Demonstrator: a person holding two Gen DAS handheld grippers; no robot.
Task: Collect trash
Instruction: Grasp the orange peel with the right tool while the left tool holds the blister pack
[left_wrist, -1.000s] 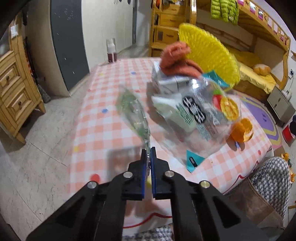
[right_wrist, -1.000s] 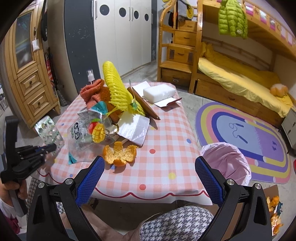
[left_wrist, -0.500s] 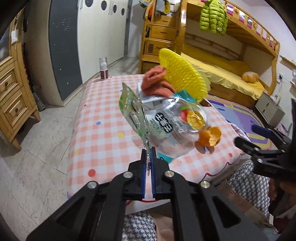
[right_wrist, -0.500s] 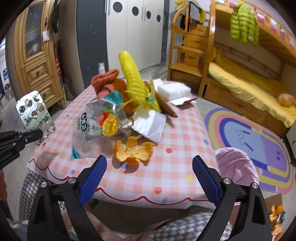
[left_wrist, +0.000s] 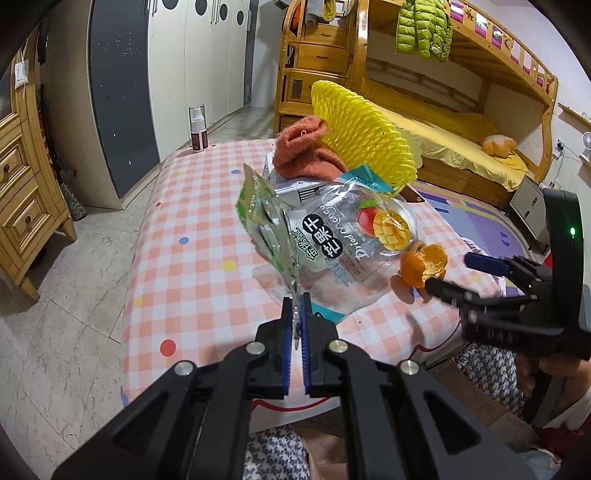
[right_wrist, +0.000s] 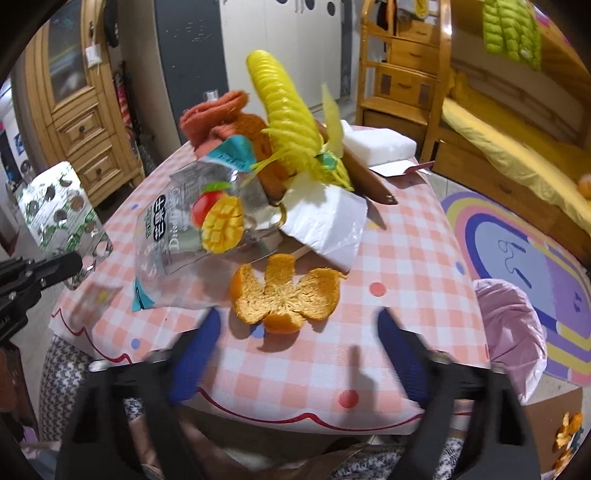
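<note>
My left gripper (left_wrist: 294, 314) is shut on an empty green-and-silver pill blister pack (left_wrist: 264, 225) and holds it upright above the table's near edge; the pack also shows in the right wrist view (right_wrist: 59, 218). My right gripper (right_wrist: 295, 332) is open and empty, its blue pads just short of an orange peel (right_wrist: 284, 295) on the checked tablecloth (right_wrist: 406, 258). It also shows in the left wrist view (left_wrist: 458, 275), beside the peel (left_wrist: 423, 264). A dried mango bag (right_wrist: 195, 229), a white plastic wrapper (right_wrist: 328, 225) and yellow foam netting (right_wrist: 288, 122) lie behind the peel.
An orange knit cloth (left_wrist: 306, 151), a white foam block (right_wrist: 376, 144) and a spray bottle (left_wrist: 197, 127) are on the table. A pink bag-lined bin (right_wrist: 509, 328) stands on the floor at the right. A wooden dresser (left_wrist: 22, 192) stands left, a bunk bed (left_wrist: 443, 110) behind.
My left gripper has pulled back from the table with the blister pack. My right gripper has moved forward to the orange peel and its jaws have narrowed.
</note>
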